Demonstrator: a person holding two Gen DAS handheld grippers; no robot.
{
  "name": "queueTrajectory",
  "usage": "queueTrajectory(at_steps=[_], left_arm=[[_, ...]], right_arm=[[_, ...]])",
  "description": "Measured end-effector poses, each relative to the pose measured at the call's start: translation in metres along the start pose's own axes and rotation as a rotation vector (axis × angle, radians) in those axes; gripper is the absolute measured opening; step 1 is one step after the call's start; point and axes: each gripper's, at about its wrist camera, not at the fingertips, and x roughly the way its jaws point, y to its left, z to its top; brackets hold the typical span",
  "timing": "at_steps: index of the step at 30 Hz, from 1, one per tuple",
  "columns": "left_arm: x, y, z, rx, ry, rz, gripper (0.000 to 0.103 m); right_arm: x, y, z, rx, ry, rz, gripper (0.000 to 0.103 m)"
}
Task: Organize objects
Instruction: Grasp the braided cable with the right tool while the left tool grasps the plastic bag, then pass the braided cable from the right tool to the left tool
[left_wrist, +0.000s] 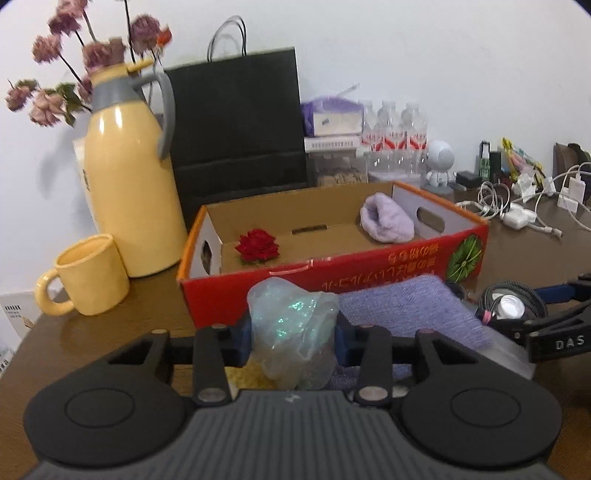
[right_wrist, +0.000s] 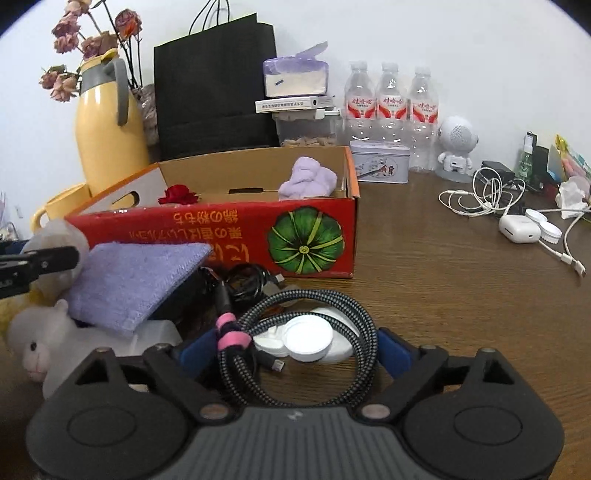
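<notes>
Clamping the crinkled plastic bag (left_wrist: 293, 332), your left gripper (left_wrist: 293, 341) has its blue pads pressed into both sides of it. From there the open red box (left_wrist: 369, 271) sits straight ahead and close, its long side square across your path. Your right gripper (right_wrist: 295, 347) stands wide around the braided cable coil (right_wrist: 295, 321), pads apparently not pressing on it yet; the box lies ahead and slightly left.

table (right_wrist: 443, 288) wood-grain, slight sheen. box (right_wrist: 221, 236) printed glossy cardboard outside, raw matt brown inside. folded towel (right_wrist: 136, 273) purple terry cloth, nubby. coiled cable (right_wrist: 306, 299) braided fabric sheath. bag (left_wrist: 291, 317) thin crinkled plastic film, iridescent. jug (left_wrist: 125, 177) and mug (left_wrist: 88, 277) yellow, glossy.
</notes>
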Motion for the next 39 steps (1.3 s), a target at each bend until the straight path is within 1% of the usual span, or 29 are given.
queueTrajectory(at_steps=[3, 6, 9, 12, 14, 17, 19, 21, 22, 23, 24, 25, 26, 27, 28, 29, 30, 31, 32, 34, 36, 37, 38, 39], left_arm=[[-0.033, -0.001, 0.000, -0.010, -0.041, 0.015, 0.041], [-0.074, -0.002, -0.007, -0.027, -0.074, 0.018, 0.042], [-0.108, -0.007, -0.024, -0.050, -0.063, 0.005, 0.042], [-0.132, -0.014, -0.044, -0.086, -0.025, -0.004, 0.042], [-0.143, -0.018, -0.058, -0.112, 0.012, -0.024, 0.042], [-0.153, -0.028, -0.076, -0.107, 0.052, -0.036, 0.042], [-0.157, -0.034, -0.085, -0.093, 0.070, -0.030, 0.042], [-0.159, -0.036, -0.092, -0.083, 0.064, -0.036, 0.044], [-0.156, -0.036, -0.095, -0.085, 0.082, -0.022, 0.044], [-0.153, -0.036, -0.096, -0.092, 0.106, -0.006, 0.044], [-0.151, -0.035, -0.097, -0.101, 0.116, 0.002, 0.044], [-0.152, -0.034, -0.098, -0.102, 0.108, -0.005, 0.045], [-0.152, -0.035, -0.099, -0.094, 0.103, -0.017, 0.050], [-0.152, -0.036, -0.100, -0.082, 0.102, -0.026, 0.053], [-0.150, -0.038, -0.101, -0.072, 0.101, -0.026, 0.061], [-0.148, -0.041, -0.101, -0.065, 0.101, -0.019, 0.071], [-0.148, -0.043, -0.102, -0.057, 0.100, -0.008, 0.075], [-0.151, -0.044, -0.101, -0.050, 0.093, 0.002, 0.079], [-0.154, -0.044, -0.100, -0.052, 0.083, 0.005, 0.081], [-0.167, -0.040, -0.093, -0.100, 0.035, 0.014, 0.083], [-0.183, -0.036, -0.084, -0.170, -0.042, 0.019, 0.095], [-0.190, -0.036, -0.081, -0.203, -0.081, 0.010, 0.101], [-0.196, -0.039, -0.080, -0.211, -0.112, -0.026, 0.101], [-0.198, -0.045, -0.078, -0.187, -0.115, -0.077, 0.101]], right_arm=[[-0.017, -0.001, -0.003, 0.016, -0.011, -0.028, 0.089], [-0.050, -0.004, -0.011, 0.033, -0.065, -0.054, 0.089], [-0.090, -0.004, -0.028, 0.065, -0.087, -0.063, 0.089], [-0.132, 0.006, -0.053, 0.074, -0.090, -0.036, 0.089], [-0.150, 0.016, -0.068, 0.066, -0.085, -0.010, 0.089], [-0.166, 0.037, -0.092, 0.022, -0.075, 0.021, 0.089], [-0.169, 0.050, -0.103, -0.005, -0.059, 0.018, 0.089], [-0.178, 0.058, -0.109, -0.004, -0.099, 0.030, 0.090], [-0.178, 0.060, -0.111, 0.004, -0.111, 0.040, 0.090], [-0.172, 0.062, -0.111, 0.004, -0.083, 0.046, 0.089], [-0.167, 0.066, -0.110, -0.003, -0.035, 0.044, 0.083], [-0.170, 0.068, -0.111, 0.006, -0.055, 0.048, 0.074], [-0.175, 0.070, -0.111, 0.005, -0.100, 0.062, 0.067], [-0.174, 0.072, -0.110, -0.013, -0.104, 0.061, 0.067], [-0.169, 0.075, -0.111, -0.038, -0.085, 0.052, 0.067], [-0.163, 0.076, -0.112, -0.041, -0.060, 0.039, 0.066], [-0.161, 0.075, -0.112, -0.029, -0.051, 0.034, 0.066], [-0.163, 0.073, -0.112, -0.011, -0.059, 0.048, 0.066], [-0.167, 0.070, -0.112, 0.005, -0.071, 0.068, 0.065], [-0.175, 0.064, -0.109, 0.028, -0.092, 0.079, 0.065], [-0.183, 0.059, -0.105, 0.019, -0.107, 0.077, 0.065], [-0.184, 0.056, -0.103, 0.018, -0.108, 0.074, 0.065], [-0.185, 0.052, -0.101, 0.020, -0.105, 0.070, 0.066], [-0.183, 0.051, -0.100, 0.017, -0.102, 0.069, 0.066]])
